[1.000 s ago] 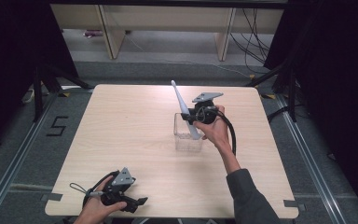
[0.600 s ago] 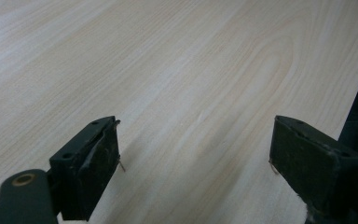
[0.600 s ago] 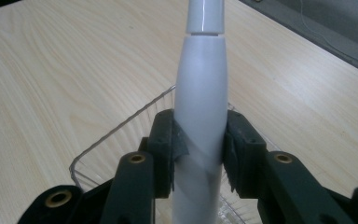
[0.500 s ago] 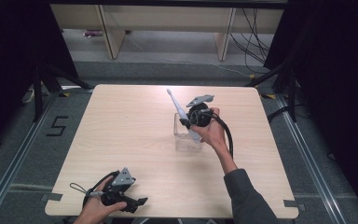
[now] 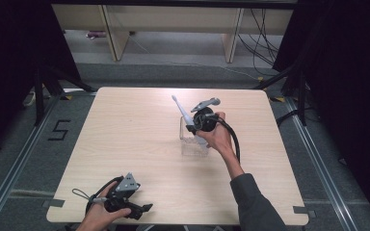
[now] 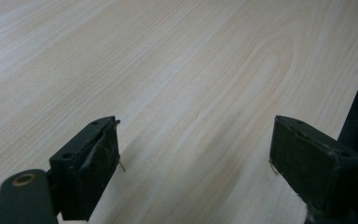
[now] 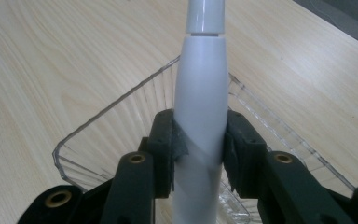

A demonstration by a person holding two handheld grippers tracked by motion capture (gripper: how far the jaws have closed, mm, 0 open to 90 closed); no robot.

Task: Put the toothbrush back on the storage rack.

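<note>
Two grippers are working at the table (image 5: 125,134). R gripper (image 5: 198,126) is reaching out over the table's middle on an extended forearm, wrist cocked, jaws clenched on the white handle of an electric toothbrush (image 5: 185,115). In the right gripper view the handle (image 7: 200,121) is sitting pinched between both pads, just above a clear plastic tray (image 7: 121,126). From the high view the brush is slanting up and away to the left, head end highest, lower end dipping into the tray (image 5: 192,144), which is standing near the table's centre; can't tell whether the brush is touching the tray floor.

L gripper (image 5: 137,209) is resting low at the near-left edge of the table, held in a hand (image 5: 99,219), jaws spread wide w/ nothing between them; the left gripper view is showing bare wood (image 6: 182,93) between the jaws.

Vs. 1 s ago: the toothbrush is leaning further over and its head is sitting lower; R hand has shifted slightly nearer the person. L gripper is staying put.

Writing: a "5" (image 5: 60,129) is marked on the floor left of the table.
</note>
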